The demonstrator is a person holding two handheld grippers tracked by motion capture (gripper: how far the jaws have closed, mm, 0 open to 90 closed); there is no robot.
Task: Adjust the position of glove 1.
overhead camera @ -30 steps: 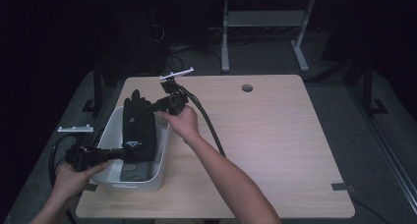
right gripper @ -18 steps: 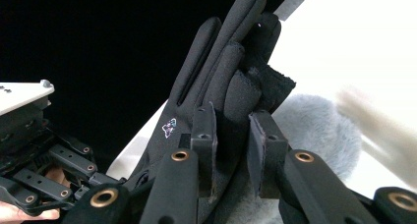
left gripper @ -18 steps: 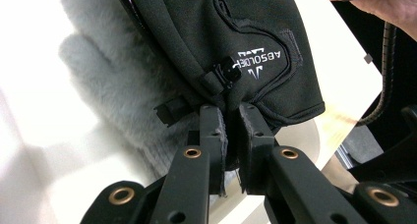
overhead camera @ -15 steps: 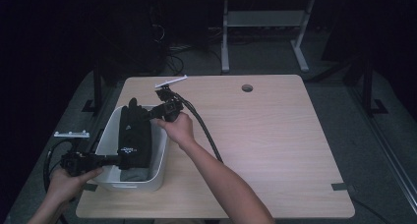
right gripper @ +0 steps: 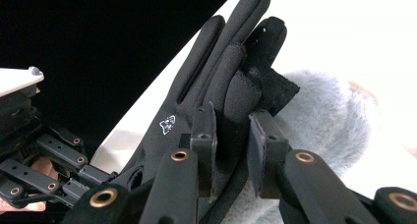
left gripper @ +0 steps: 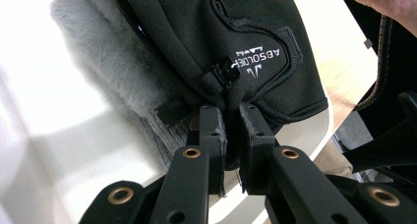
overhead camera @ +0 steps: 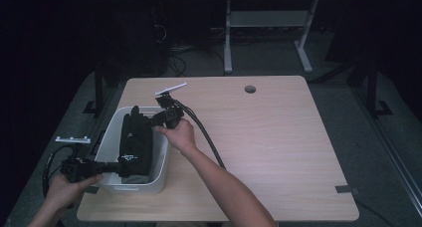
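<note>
A white bin (overhead camera: 161, 173) stands near the left edge of the wooden surface (overhead camera: 278, 147). A black glove (overhead camera: 135, 142) lies lengthwise in the bin, on top of grey fleece fabric (left gripper: 98, 62).

The left gripper (overhead camera: 113, 167) enters the bin from its near end. In the left gripper view its jaws stand nearly together and clamp the cuff edge of the glove (left gripper: 246, 42), just below the small clip and the white printed logo. The left hand (overhead camera: 62, 189) holds the gripper body outside the bin's near left corner.

The right gripper (overhead camera: 149, 121) reaches the far end of the bin from the right side. In the right gripper view its jaws close on the finger section of the glove (right gripper: 216, 86), with glove material pressed between the pads; the fingertips of the glove extend beyond the jaws. The right hand (overhead camera: 178, 136) sits just beside the bin's right wall, with the cable (overhead camera: 206, 137) trailing across the surface.
</note>
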